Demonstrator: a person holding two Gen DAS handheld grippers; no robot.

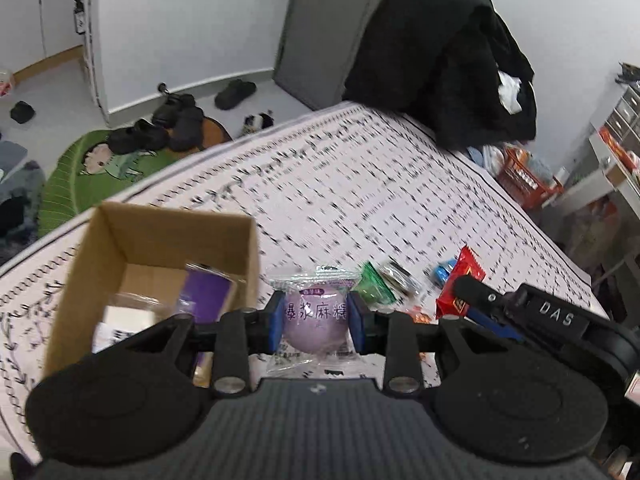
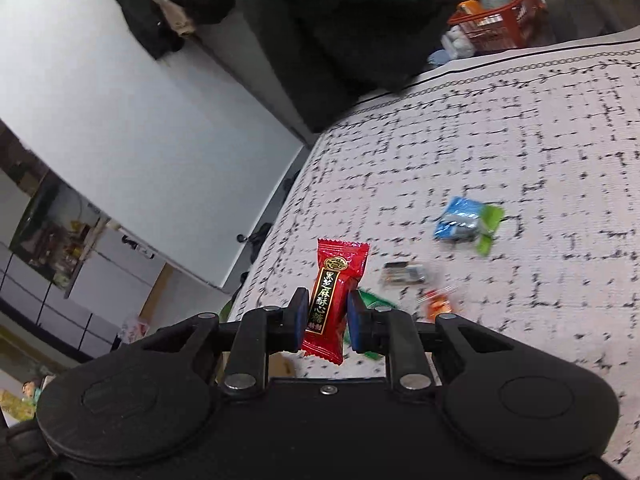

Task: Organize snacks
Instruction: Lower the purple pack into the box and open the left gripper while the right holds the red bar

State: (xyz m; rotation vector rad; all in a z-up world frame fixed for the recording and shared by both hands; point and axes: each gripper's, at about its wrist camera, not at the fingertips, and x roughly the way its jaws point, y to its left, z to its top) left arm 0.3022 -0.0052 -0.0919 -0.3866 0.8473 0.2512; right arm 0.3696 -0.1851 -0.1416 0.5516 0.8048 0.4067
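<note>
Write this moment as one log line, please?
left gripper: shut on purple mochi | right gripper: shut on red candy | cardboard box: open

One box (image 1: 160, 240), open, with one purple packet (image 1: 208, 294) inside. One round purple snack (image 1: 315, 316), wrapped. One red candy (image 2: 334, 300). On the cloth: one blue packet (image 2: 460, 220), one green (image 2: 490, 228), one dark (image 2: 404, 274), one orange (image 2: 438, 304), another green (image 2: 374, 300) partly hidden. One orange basket (image 2: 500, 20).
</note>
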